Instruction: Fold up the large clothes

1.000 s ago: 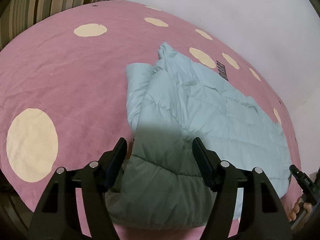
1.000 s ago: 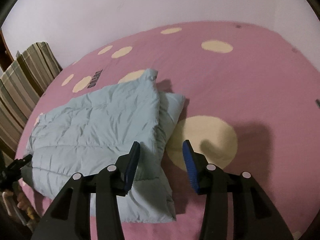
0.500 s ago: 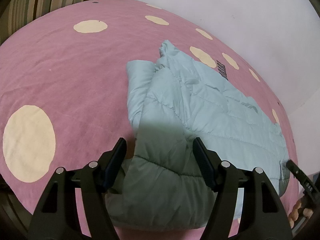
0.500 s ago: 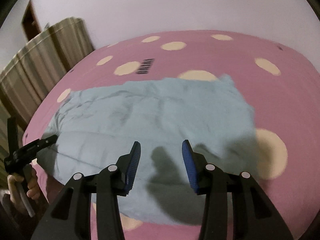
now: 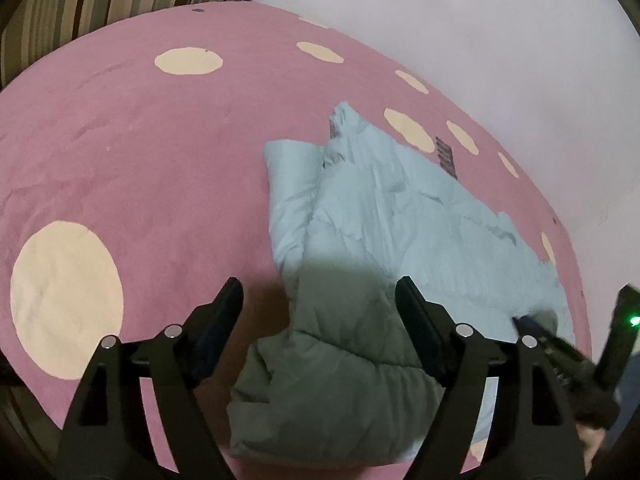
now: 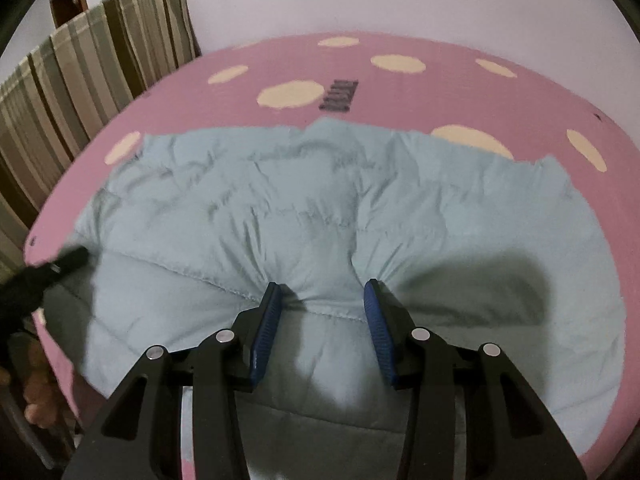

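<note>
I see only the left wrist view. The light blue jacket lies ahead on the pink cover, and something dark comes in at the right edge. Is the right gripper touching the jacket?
Observer: Yes. In the right wrist view the right gripper presses its blue pads into the jacket; fabric bunches between them.
Operator: Are its jaws shut on the fabric?
Observer: No, they stand open, with a puffed ridge of jacket between them.
Operator: What lies behind the jacket there?
Observer: A dark printed label on the pink cover, then a striped curtain on the left.
</note>
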### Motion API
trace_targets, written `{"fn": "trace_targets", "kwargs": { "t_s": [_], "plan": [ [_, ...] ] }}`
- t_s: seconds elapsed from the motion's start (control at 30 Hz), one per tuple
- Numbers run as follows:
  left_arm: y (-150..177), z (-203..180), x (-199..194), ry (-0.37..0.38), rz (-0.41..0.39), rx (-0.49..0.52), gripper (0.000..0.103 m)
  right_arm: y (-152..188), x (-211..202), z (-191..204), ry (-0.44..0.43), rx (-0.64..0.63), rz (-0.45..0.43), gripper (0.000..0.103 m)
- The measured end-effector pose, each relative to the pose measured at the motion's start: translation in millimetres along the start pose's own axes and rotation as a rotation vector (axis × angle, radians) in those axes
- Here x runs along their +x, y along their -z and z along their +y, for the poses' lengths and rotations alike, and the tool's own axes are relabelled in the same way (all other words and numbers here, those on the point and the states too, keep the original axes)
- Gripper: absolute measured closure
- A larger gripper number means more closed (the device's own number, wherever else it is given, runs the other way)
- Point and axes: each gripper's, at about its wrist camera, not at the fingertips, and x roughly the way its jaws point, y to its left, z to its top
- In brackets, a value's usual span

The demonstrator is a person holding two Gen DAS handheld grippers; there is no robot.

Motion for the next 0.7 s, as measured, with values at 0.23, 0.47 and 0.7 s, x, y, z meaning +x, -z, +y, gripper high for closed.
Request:
{"fn": "trace_targets", "kwargs": {
  "t_s": [0.23, 0.47, 0.7],
  "plan": [
    [-12.6, -2.4, 15.1, 0.040, 0.041, 0.018, 0.023, 8.4, 9.4, 1.1, 0.012, -0.006, 0.010, 0.059],
    [-23.8, 7.1, 41.1, 0.146, 0.135, -0.041, 0.023, 11.8, 7.8, 1.3, 0.011, -0.012, 0.001, 0.059],
    [-25.4, 4.3, 58.3, 0.184, 0.202, -0.020, 0.013, 12.5, 7.9, 0.7, 0.004, -0.009, -0.003, 0.059]
  ]
}}
